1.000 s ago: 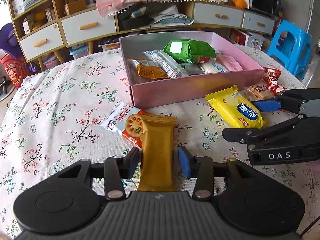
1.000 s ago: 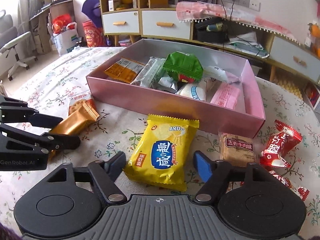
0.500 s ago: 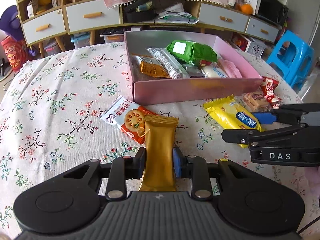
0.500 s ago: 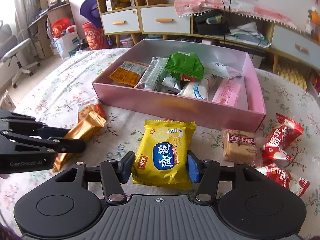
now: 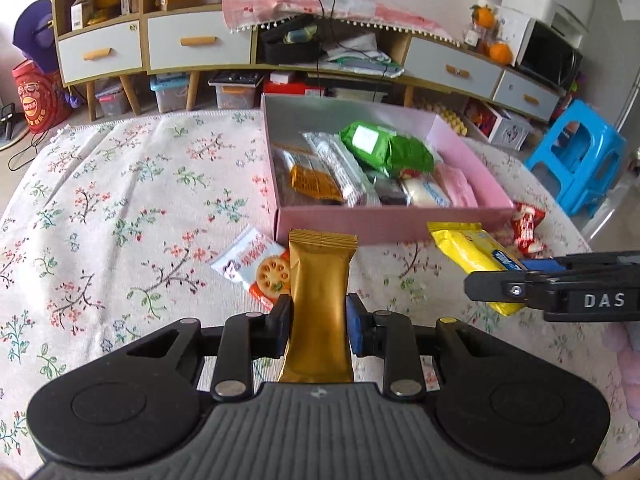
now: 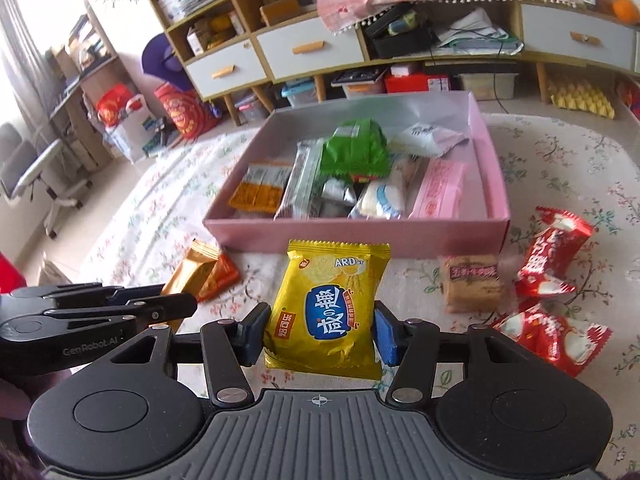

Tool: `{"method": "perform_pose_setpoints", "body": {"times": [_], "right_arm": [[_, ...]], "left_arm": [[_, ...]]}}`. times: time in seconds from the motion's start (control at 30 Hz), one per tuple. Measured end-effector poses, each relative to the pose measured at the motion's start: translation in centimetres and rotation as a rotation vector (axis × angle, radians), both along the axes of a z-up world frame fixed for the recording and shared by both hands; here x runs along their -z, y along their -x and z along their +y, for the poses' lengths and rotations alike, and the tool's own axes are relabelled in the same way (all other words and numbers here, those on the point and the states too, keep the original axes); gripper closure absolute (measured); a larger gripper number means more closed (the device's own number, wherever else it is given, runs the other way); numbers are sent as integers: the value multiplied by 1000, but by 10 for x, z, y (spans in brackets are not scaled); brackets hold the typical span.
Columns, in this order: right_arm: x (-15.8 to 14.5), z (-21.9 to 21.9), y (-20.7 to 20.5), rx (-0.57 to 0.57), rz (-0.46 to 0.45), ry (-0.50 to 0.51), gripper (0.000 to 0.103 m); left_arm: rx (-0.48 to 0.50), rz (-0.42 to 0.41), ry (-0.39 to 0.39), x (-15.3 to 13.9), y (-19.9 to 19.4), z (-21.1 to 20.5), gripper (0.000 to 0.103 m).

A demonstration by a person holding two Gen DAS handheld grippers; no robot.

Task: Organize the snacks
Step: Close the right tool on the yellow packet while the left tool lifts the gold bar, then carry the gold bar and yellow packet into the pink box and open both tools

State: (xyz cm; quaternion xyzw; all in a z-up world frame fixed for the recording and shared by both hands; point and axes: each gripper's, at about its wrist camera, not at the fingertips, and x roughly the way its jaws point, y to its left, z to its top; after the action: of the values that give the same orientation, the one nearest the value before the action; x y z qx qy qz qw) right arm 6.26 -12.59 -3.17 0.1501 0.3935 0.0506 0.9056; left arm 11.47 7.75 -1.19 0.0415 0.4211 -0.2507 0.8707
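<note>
Both grippers have closed and come up off the table within the last second. The left gripper [image 5: 318, 322] now clamps the gold snack bar [image 5: 320, 300] at its waist, where a second ago its pads stood apart on either side of it. The right gripper [image 6: 320, 334] has likewise squeezed in on the yellow cracker packet [image 6: 326, 306]. Both snacks hang clear of the floral tablecloth [image 5: 120, 208], just short of the pink box's [image 5: 384, 226] near wall.

So 2 pickups look secured, and the next step is probably carrying them over that wall to join the packets already inside. Left out are the round-cracker packet [image 5: 256, 266], the tan biscuit pack [image 6: 474, 282] and 2 red wrappers [image 6: 554, 256] (possibly more out of view).
</note>
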Motion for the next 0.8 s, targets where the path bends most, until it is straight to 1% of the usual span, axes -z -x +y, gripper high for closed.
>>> {"method": "perform_pose_setpoints", "body": {"times": [0.13,0.37,0.47,0.6,0.63,0.73,0.8], "right_arm": [[-10,-10,1,27,-26,-11,51],[-18,-35,-5,106,-54,-40,51],[-21,-43,-10,127,-75,-54,51],[-20,-59,-23,166,-104,-89,51],[-18,-61,-28,169,-111,-86,51],[-16,-65,-41,177,-108,-29,51],[-16,-70,-47,184,-113,-36,51]], "left_arm": [[-19,-10,21,-5,-6,-4,77],[-44,-32,64,-12,-12,-19,77],[-59,-37,65,-15,-20,-25,77],[-80,-38,77,-16,-38,-32,77],[-85,-38,81,-15,-45,-34,77],[-92,-47,79,-14,-67,-46,77],[-97,-70,59,-13,-80,-55,77]]}}
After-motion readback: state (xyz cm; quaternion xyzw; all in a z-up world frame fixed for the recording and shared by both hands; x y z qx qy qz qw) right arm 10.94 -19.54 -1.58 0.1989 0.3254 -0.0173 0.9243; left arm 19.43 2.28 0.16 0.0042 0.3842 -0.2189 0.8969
